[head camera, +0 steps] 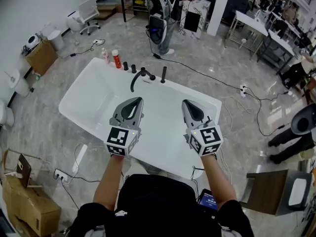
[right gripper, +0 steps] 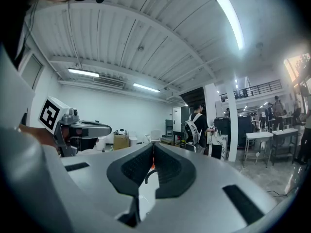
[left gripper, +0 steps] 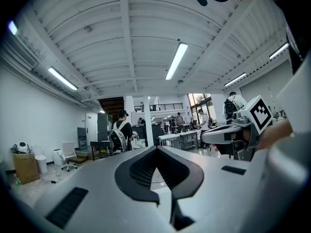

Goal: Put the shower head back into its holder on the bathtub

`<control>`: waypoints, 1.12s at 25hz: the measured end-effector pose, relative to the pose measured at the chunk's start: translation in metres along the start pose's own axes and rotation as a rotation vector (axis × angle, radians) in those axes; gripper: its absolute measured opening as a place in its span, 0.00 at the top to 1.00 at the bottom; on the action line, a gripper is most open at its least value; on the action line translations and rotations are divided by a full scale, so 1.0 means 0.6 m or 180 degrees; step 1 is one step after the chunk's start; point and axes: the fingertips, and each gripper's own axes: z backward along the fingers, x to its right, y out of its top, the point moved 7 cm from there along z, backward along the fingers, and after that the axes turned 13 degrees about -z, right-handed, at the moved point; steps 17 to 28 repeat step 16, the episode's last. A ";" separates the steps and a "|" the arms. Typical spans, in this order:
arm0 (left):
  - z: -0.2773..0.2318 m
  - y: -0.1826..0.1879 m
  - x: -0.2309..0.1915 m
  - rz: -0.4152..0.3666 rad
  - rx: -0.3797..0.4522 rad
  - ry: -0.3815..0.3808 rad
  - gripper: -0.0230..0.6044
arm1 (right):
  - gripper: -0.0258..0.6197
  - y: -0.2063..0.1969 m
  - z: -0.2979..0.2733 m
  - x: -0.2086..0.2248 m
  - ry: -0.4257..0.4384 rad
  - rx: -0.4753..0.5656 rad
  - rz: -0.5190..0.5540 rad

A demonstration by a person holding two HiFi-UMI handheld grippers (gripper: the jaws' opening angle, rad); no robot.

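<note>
Left gripper [head camera: 134,101] and right gripper [head camera: 187,103] are closed on nothing. Both point level, side by side above the bathtub [head camera: 76,86].

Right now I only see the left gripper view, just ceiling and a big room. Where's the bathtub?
Observer: Below you. The left gripper hangs over the white bathtub.
Operator: Is the right gripper holding anything?
Observer: No, the right gripper is shut and empty.
Operator: What's on the tub's edge?
Observer: A black curved faucet stands on the far rim.
</note>
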 end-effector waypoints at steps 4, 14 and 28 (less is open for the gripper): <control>-0.001 0.001 -0.001 0.0052 0.0011 0.0015 0.94 | 0.92 0.001 0.001 0.002 -0.0002 -0.0002 -0.0018; 0.007 -0.002 0.016 0.0052 0.0019 -0.0006 0.94 | 0.92 -0.005 0.009 0.001 0.0020 0.0022 -0.0092; 0.007 0.000 0.016 0.0052 0.0020 -0.0014 0.94 | 0.92 -0.005 0.011 0.001 0.0023 0.0028 -0.0127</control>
